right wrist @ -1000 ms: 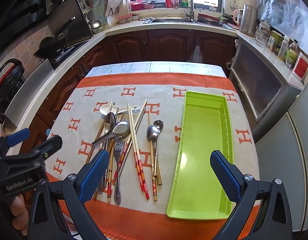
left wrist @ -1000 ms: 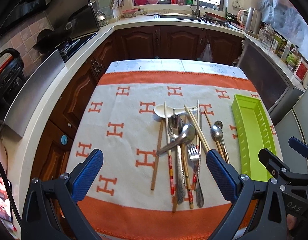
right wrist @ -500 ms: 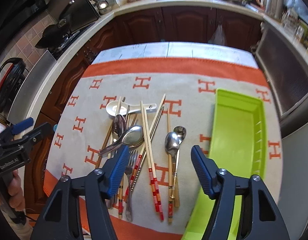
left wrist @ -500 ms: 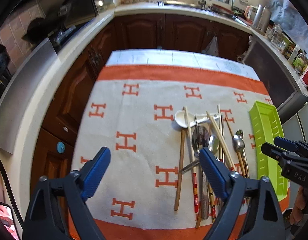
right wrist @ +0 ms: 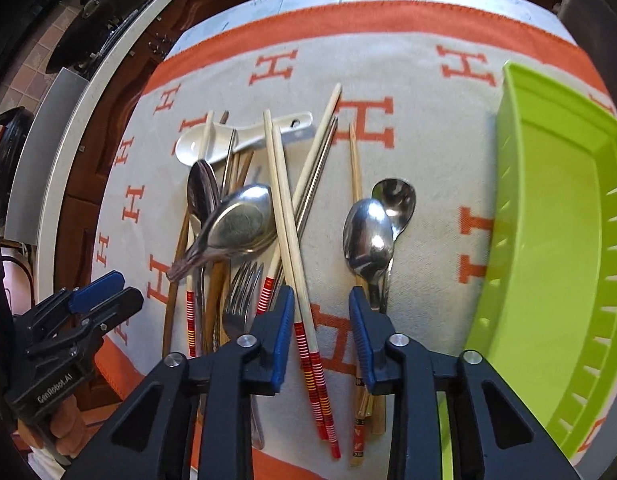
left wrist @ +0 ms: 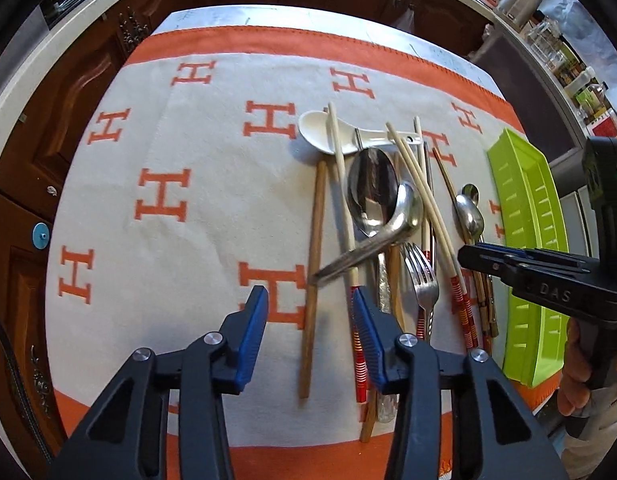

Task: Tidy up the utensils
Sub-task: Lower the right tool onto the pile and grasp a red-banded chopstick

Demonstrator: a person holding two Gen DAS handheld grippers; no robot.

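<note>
Orange-and-cream cloth [left wrist: 180, 152] printed with H motifs is spread over the table, and the utensils are heaped on it. At the left of the heap, a brown wooden chopstick [left wrist: 313, 264] is seen lying lengthwise between the blue pads of the left gripper [left wrist: 308, 322], whose jaws are parted and closed on nothing. A white ceramic spoon [left wrist: 328, 136] is laid crosswise at the far end of the pile. Next to the right, a large steel spoon [right wrist: 236, 224] is propped on the other pieces, with a fork [right wrist: 240, 296] just below it. A pair of pale chopsticks with red-banded ends [right wrist: 292, 256] is framed between the fingers of the right gripper [right wrist: 320, 336], which is likewise held partly open and grips nothing; whether its pads touch the cloth cannot be told. Two smaller steel spoons [right wrist: 368, 236] are found overlapping further right. A lime-green tray [right wrist: 556, 264] is placed at the right edge of the cloth, well apart from the heap.
</note>
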